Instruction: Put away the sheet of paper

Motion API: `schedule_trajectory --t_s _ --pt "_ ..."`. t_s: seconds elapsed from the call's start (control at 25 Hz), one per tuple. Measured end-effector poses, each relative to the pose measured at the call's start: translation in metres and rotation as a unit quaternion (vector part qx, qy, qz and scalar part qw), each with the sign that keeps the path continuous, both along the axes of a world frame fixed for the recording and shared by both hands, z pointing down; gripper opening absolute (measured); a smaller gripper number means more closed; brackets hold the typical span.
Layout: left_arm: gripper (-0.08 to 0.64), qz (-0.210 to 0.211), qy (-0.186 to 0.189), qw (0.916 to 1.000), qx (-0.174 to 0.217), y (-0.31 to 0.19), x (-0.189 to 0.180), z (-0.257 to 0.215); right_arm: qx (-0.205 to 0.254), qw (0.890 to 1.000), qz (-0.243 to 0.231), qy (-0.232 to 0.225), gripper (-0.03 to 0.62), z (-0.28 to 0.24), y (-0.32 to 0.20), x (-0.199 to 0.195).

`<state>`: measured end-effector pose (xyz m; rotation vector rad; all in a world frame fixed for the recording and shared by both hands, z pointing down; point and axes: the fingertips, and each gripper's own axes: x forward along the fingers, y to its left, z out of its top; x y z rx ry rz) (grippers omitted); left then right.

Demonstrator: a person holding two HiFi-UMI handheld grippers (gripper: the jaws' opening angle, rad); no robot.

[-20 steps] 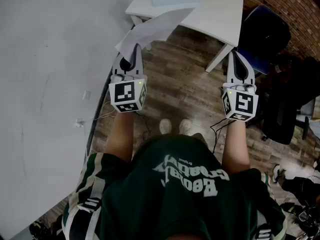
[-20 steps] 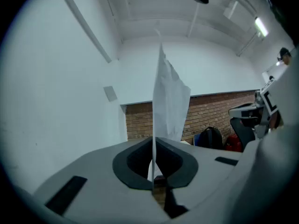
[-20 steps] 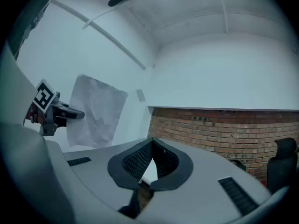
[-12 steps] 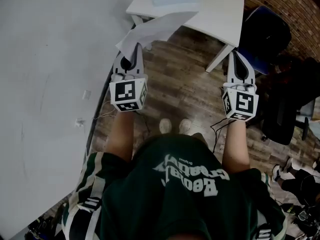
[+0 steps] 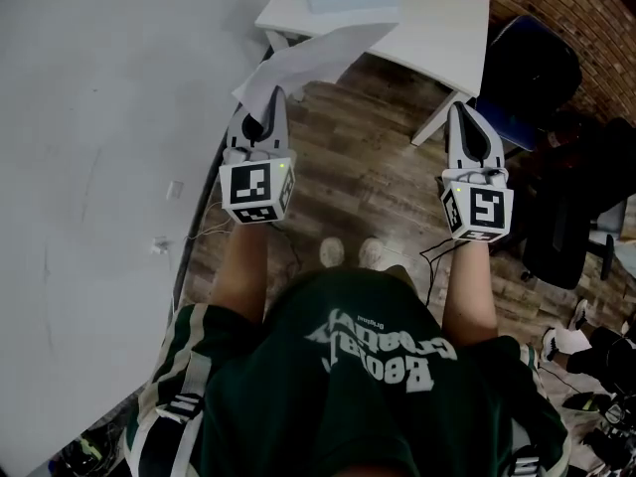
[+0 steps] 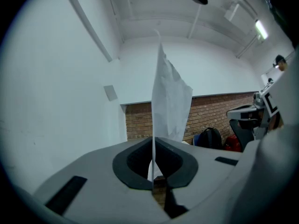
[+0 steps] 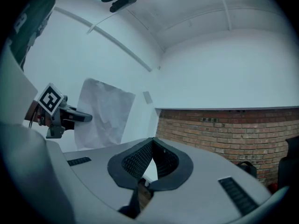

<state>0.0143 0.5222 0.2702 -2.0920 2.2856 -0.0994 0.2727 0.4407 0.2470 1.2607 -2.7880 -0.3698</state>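
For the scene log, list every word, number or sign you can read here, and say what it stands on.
No text here can be read for certain.
The shirt: white two-line print, upside down in the head view, too distorted to read.
The left hand-held gripper and the right hand-held gripper: square black-and-white marker patterns only, no words.
The sheet of paper: no print visible.

In left gripper (image 5: 270,102), sheet of paper (image 5: 308,60), table (image 5: 437,28) just beyond; right gripper (image 5: 460,110) alongside.
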Motion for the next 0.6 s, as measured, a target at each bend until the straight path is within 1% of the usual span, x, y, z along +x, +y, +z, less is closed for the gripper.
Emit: schedule_trajectory --t_s 0.16,0.4,0.6 --pt "0.001 0.006 0.001 1.0000 0.004 0.001 -0.008 0.001 0.002 1.000 0.002 0.011 -0.006 0.003 0.003 -0.009" --pt "0.000 0.020 0.002 0.9998 0.005 0.007 -0.018 0.002 0.000 1.000 0.008 -0.002 -0.006 0.001 0.013 -0.018" --pt "0.000 0.028 0.002 0.9996 0.006 0.005 -0.026 0.004 -0.001 1.000 0.013 0.009 -0.006 0.009 0.015 -0.024"
